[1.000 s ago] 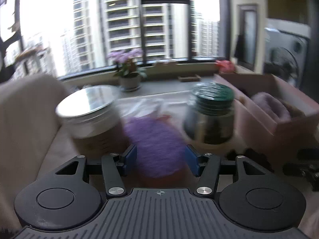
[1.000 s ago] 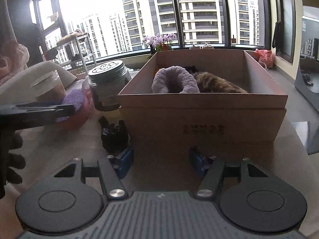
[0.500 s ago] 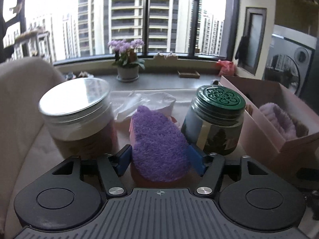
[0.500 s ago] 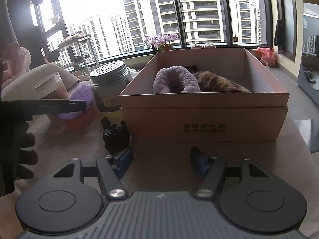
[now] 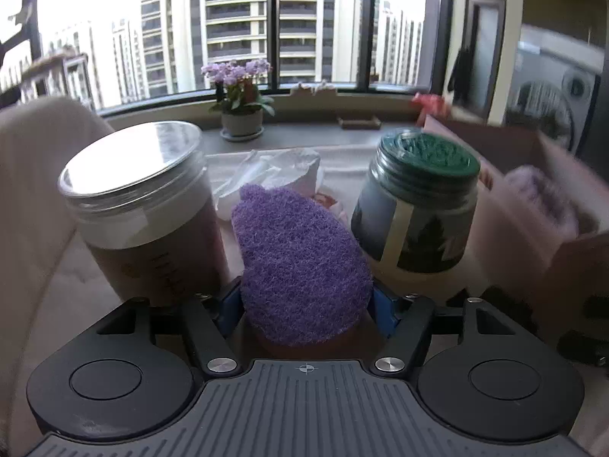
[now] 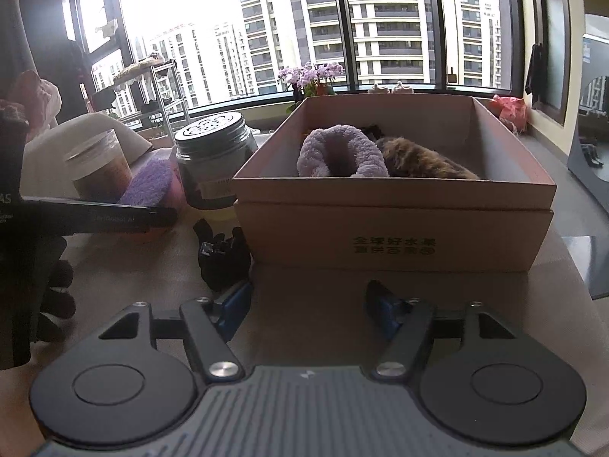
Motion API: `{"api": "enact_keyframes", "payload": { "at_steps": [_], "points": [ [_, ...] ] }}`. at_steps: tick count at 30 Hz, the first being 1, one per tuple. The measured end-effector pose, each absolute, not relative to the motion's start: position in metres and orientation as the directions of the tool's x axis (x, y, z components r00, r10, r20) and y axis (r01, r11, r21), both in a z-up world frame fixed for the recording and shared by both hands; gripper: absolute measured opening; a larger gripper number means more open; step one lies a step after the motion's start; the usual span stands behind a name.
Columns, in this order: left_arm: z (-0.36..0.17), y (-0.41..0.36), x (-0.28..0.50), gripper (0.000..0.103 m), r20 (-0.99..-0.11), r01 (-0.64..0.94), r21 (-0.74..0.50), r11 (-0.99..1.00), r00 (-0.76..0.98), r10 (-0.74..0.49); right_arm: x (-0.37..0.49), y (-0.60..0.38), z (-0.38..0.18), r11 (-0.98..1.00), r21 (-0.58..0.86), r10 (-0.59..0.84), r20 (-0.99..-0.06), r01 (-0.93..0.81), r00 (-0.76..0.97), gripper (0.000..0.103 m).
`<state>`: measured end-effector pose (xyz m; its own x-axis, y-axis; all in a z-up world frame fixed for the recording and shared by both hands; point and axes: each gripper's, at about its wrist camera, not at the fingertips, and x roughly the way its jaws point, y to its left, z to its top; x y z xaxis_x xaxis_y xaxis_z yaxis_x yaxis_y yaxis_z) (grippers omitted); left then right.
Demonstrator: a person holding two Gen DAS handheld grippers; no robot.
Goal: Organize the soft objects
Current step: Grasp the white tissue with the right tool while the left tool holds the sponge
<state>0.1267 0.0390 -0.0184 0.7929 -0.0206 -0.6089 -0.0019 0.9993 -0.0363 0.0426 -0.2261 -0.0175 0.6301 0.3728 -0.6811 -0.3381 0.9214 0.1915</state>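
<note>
Sponge (image 5: pixel 300 262), purple and fuzzy on top with a pink underside, sits between the blue pads of the left claw (image 5: pixel 306 304); whether the pads actually press it I cannot tell. Left of the sponge stands a clear-lidded jar (image 5: pixel 144 209), right of it a green-lidded glass jar (image 5: pixel 418 213). Further right of the sponge is the cardboard box (image 6: pixel 392 228), holding a lilac plush ring (image 6: pixel 342 152) and a brown furry piece (image 6: pixel 418 160). The right claw (image 6: pixel 308 304) hangs spread apart and empty over the table (image 6: pixel 152 278) before the box.
</note>
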Motion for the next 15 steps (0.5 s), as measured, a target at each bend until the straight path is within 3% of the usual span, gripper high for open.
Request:
{"api": "enact_keyframes", "payload": {
  "at_steps": [5,10,15],
  "points": [
    [-0.003,0.053,0.105,0.071,-0.567,0.028,-0.114,0.993,0.819,-0.088,0.039,-0.22,0.013,0.906,0.154,0.394,-0.649,-0.395,0.65,0.068],
    [0.001,0.058,0.08,0.071,-0.554,0.082,-0.111,0.99,0.822,-0.13,0.063,-0.185,0.067,0.873,0.1,0.43,-0.622,-0.477,0.655,0.068],
    [-0.01,0.073,0.079,0.07,-0.611,0.096,-0.183,0.978,0.769,-0.189,0.14,-0.107,0.105,0.849,0.082,0.41,-0.725,-0.522,0.553,0.068]
  ]
}}
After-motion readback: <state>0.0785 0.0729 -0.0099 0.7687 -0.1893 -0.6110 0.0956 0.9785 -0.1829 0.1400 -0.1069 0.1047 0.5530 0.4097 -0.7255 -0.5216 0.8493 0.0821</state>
